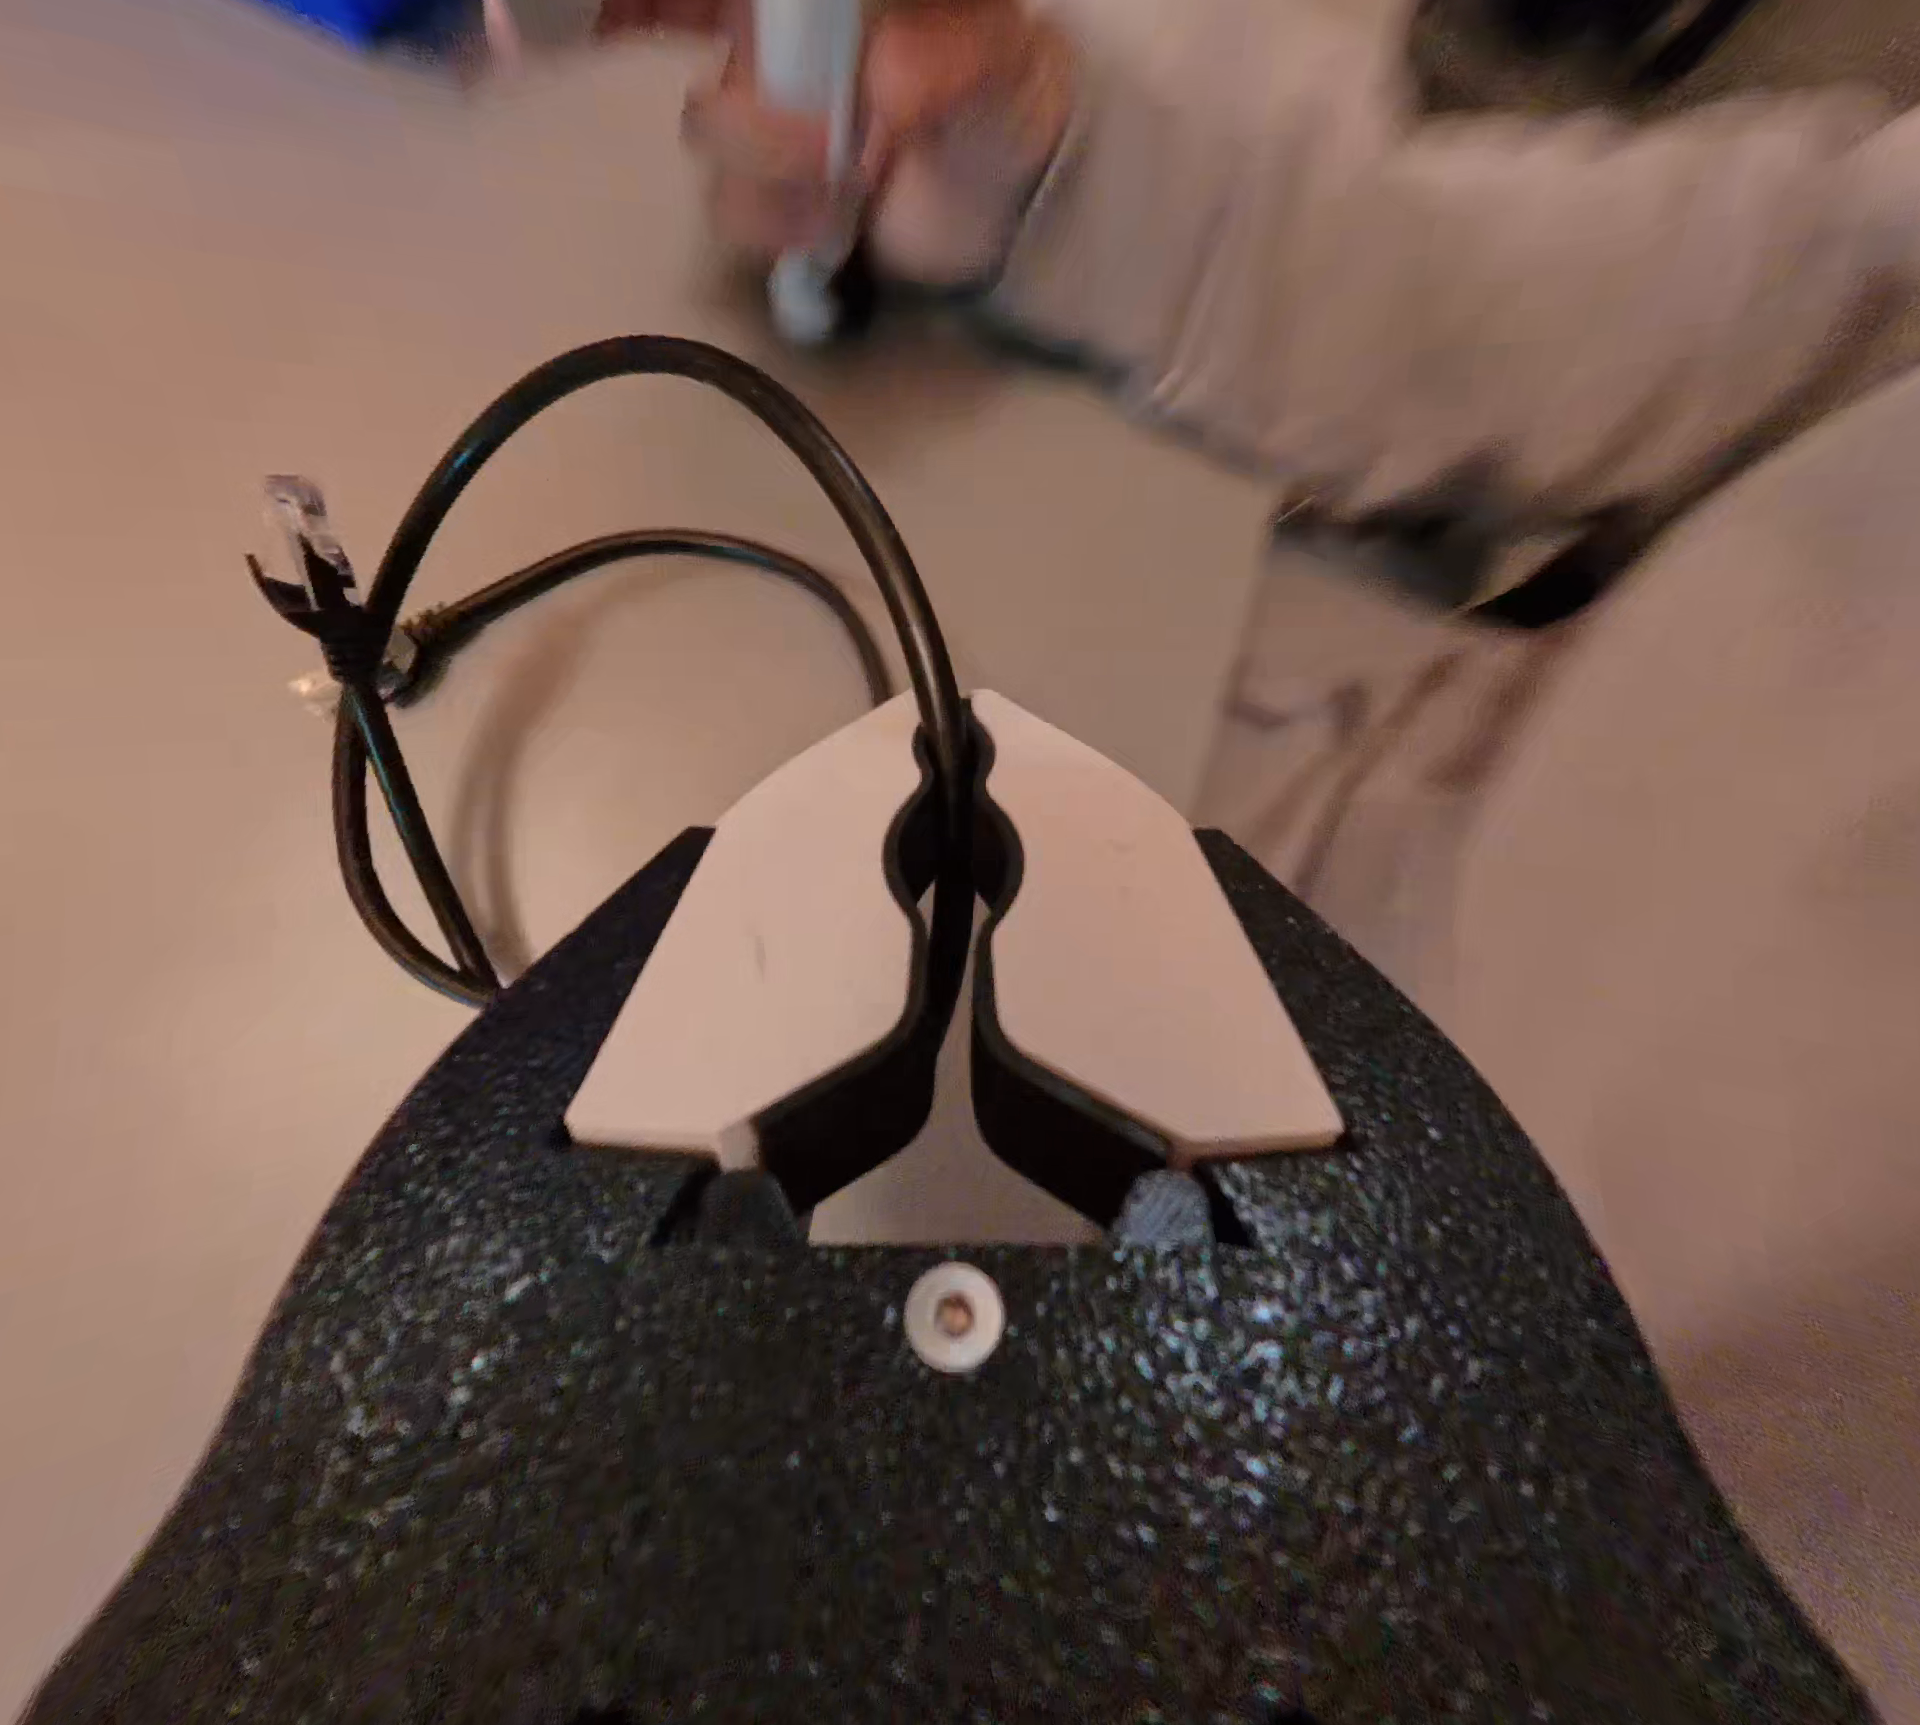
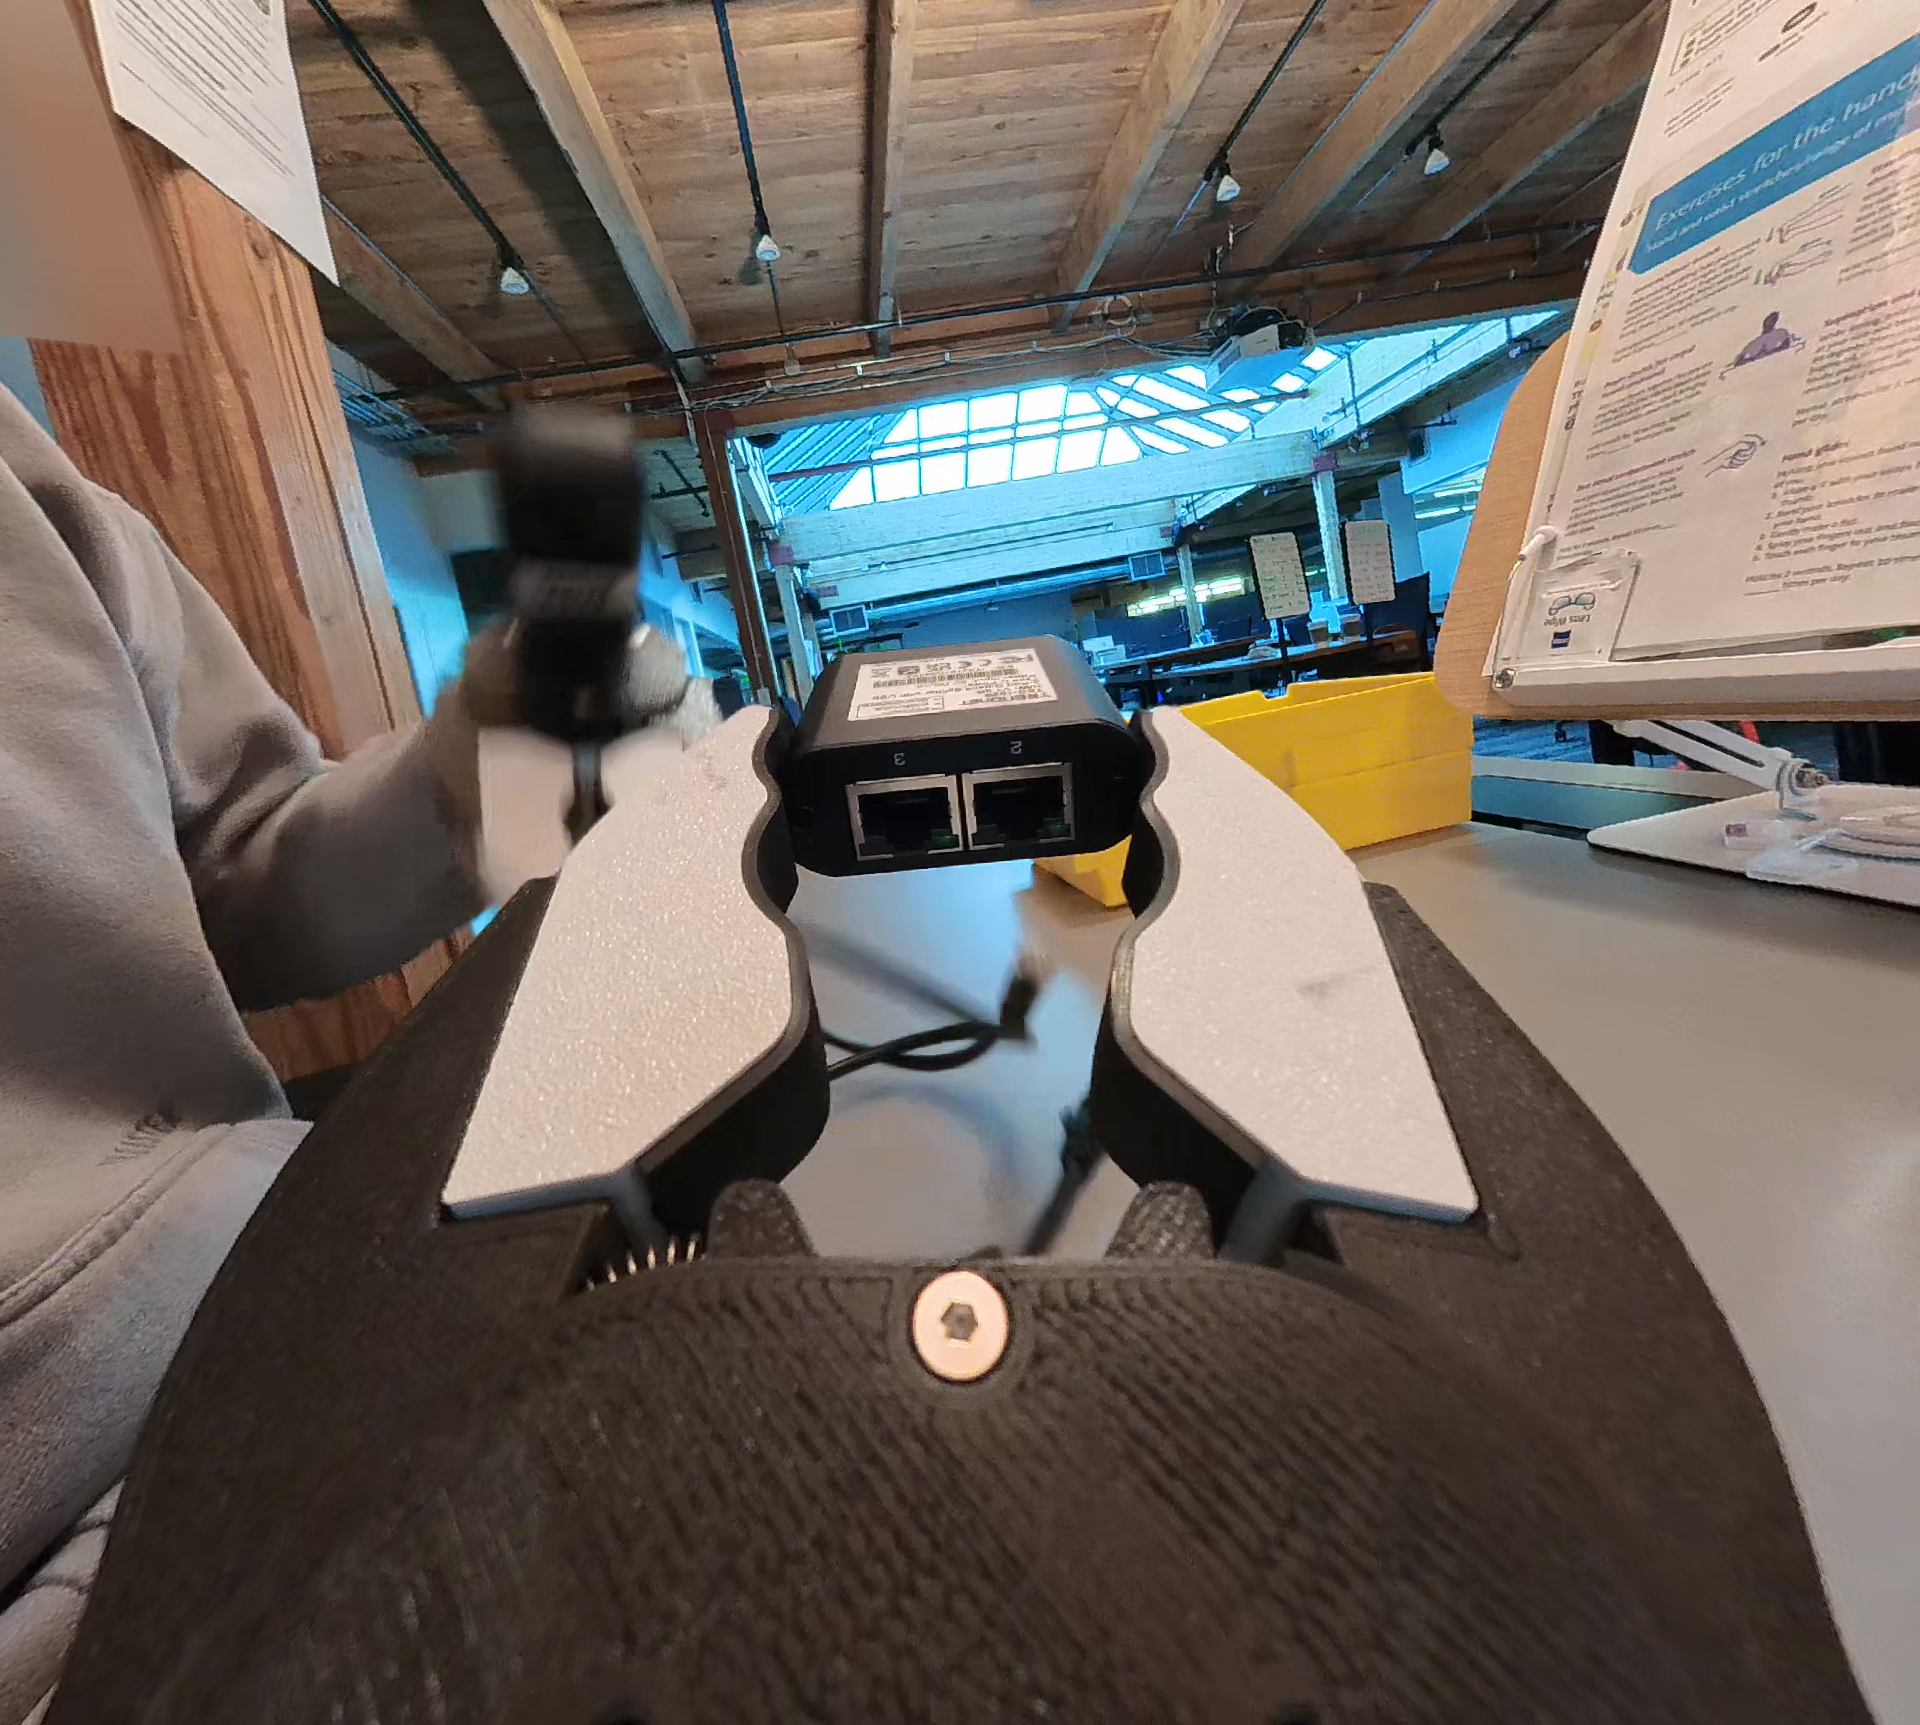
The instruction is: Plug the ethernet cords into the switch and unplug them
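Wooden ceiling beams fill the background behind the right gripper (image 2: 958, 818), which clamps the black switch (image 2: 956, 756) at its tips, two empty ports facing the camera. Over the beige tabletop (image 1: 208, 325), the left gripper (image 1: 951, 740) pinches a black ethernet cord (image 1: 831, 449); its clear plug (image 1: 301, 522) dangles left. Beyond, a blurred hand (image 1: 935, 117) perhaps holds the other tool.

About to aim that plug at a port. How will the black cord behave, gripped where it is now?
Probably floppy: the cord arcs high out of the shut left gripper and droops, so its plug hangs far from the grip and will likely swing. It may also slide, since it is thin and smooth. Regripping nearer the plug seems wiser.
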{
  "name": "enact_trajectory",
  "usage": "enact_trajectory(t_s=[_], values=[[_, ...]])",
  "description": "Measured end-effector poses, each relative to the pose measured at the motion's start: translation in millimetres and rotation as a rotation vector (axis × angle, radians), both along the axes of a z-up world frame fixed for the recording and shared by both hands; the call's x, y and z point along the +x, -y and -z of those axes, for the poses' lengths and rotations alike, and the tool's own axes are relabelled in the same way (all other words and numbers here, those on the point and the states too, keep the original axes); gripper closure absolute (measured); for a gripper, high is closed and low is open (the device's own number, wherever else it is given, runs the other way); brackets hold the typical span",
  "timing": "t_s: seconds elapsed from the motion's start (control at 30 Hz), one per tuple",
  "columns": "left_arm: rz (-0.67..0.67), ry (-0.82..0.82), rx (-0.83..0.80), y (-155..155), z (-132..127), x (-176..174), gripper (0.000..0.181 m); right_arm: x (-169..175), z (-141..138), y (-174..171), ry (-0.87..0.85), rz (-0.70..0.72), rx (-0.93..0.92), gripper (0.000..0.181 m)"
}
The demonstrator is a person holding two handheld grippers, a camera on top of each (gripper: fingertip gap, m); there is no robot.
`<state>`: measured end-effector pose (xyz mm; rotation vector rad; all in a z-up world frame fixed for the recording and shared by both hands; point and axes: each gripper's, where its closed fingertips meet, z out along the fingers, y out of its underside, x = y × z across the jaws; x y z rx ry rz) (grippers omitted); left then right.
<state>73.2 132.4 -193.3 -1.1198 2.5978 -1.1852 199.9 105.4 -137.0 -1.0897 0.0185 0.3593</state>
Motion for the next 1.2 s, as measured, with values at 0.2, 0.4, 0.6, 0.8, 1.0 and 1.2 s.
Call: enact_trajectory(t_s=[0.2, 0.4, 0.6, 0.8, 1.0, 1.2], values=[[0.097, -0.157, -0.801, -35.4, -131.6, 6.9, 0.181, 8.4, -8.9, 13.1, -0.047, 0.009, 0.079, 0.119], [-0.156, -0.462, -1.003, -121.2, -45.5, 42.6, 0.181, 12.5, -14.1, 21.1, -0.074, 0.007, 0.131, 0.119], [-0.486, -0.413, -0.636, -172.5, 26.4, 62.1, 0.160, 4.5, -7.8, 11.3, -0.035, -0.006, 0.071, 0.119], [-0.457, -0.215, 0.072, -199.1, 35.4, 52.1, 0.124, -0.2, -5.6, 6.5, -0.021, -0.024, 0.050, 0.119], [-0.590, 0.049, 0.106, -163.0, -22.0, 66.6, 0.128, -1.3, -4.6, 5.2, -0.013, -0.026, 0.040, 0.119], [-0.476, -0.149, 0.301, -111.2, 49.1, 61.1, 0.132, -5.2, -3.3, 1.1, 0.002, -0.041, 0.025, 0.119]])
